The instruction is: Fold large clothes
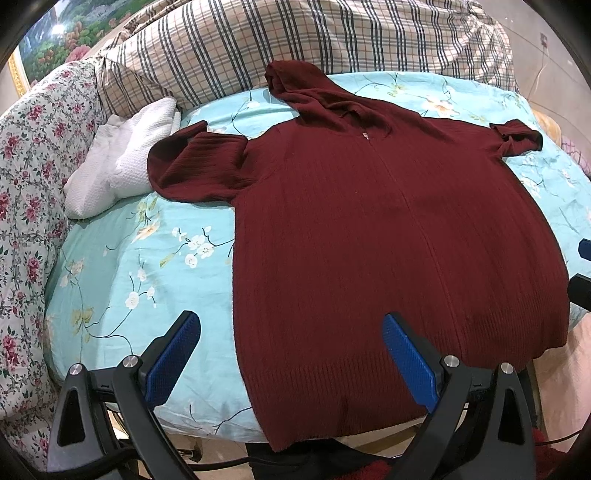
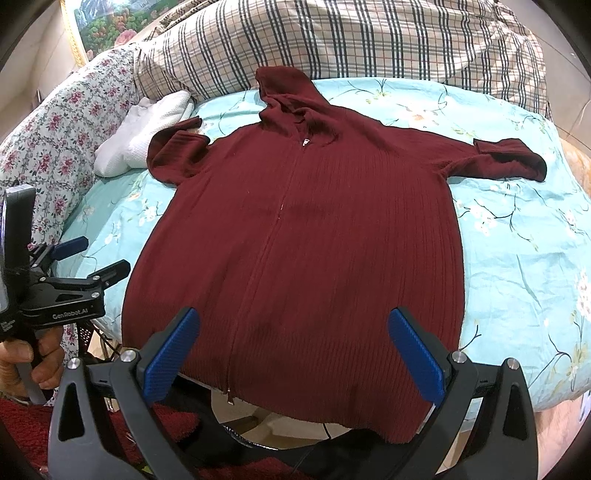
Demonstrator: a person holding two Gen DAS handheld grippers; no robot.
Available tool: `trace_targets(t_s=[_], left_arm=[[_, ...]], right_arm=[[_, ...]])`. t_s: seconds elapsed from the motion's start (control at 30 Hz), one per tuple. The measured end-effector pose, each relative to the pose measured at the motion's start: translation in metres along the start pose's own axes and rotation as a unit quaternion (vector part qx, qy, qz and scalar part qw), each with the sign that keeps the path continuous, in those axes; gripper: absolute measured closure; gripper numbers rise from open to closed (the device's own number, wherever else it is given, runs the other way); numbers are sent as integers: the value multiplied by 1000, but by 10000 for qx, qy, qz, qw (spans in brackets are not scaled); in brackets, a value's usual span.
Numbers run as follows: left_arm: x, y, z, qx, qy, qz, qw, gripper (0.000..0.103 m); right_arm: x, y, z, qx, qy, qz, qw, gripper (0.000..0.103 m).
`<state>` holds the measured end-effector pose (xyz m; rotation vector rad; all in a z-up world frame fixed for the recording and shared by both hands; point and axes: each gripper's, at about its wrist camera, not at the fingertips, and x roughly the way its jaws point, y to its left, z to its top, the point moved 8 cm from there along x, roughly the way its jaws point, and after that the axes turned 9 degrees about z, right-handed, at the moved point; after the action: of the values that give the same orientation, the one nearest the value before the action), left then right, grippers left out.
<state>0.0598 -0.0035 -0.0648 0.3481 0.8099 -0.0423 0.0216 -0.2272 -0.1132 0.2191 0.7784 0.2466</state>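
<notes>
Maroon zip-up hoodie (image 1: 388, 229) spread flat, front up, on a turquoise floral bedsheet (image 1: 140, 266); hood (image 1: 295, 85) points to the far side toward a plaid blanket (image 1: 295, 33), hem hangs slightly over the near bed edge. Both sleeves are folded short at the sides: left sleeve (image 1: 195, 170) just beside a white textured cloth (image 1: 122, 158), right sleeve (image 2: 509, 158) lying on bare sheet. Zipper (image 2: 273, 236) closed down the middle, pull dangling at the hem.

Left gripper (image 1: 291, 354) hovers over the hoodie's near-left hem corner, jaws spread wide, holding nothing; one blue pad sits over the sheet, the other over the knit (contact with fabric cannot be told). In the right wrist view the left gripper (image 2: 88, 258) sits off the garment's left edge, held by a hand (image 2: 33, 362).

Right gripper (image 2: 291, 354) hovers above the hem, right of the zipper, jaws likewise wide apart and empty, both blue pads (image 2: 413, 354) framed over the knit. Its tips (image 1: 583, 266) barely peek in at the right edge of the left wrist view.

Pink floral quilt (image 1: 29, 177) bunched along the left side. Framed floral painting (image 2: 107, 22) behind.
</notes>
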Motion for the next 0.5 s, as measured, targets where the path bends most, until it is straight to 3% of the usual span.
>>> trace_targets(t_s=[0.13, 0.5], left_arm=[[5, 0, -3, 201, 267, 89, 9994, 4], [24, -8, 5, 165, 450, -166, 9987, 4]], right_arm=[[1, -1, 1, 10, 23, -5, 10000, 1], [9, -21, 9, 158, 37, -86, 9998, 1]])
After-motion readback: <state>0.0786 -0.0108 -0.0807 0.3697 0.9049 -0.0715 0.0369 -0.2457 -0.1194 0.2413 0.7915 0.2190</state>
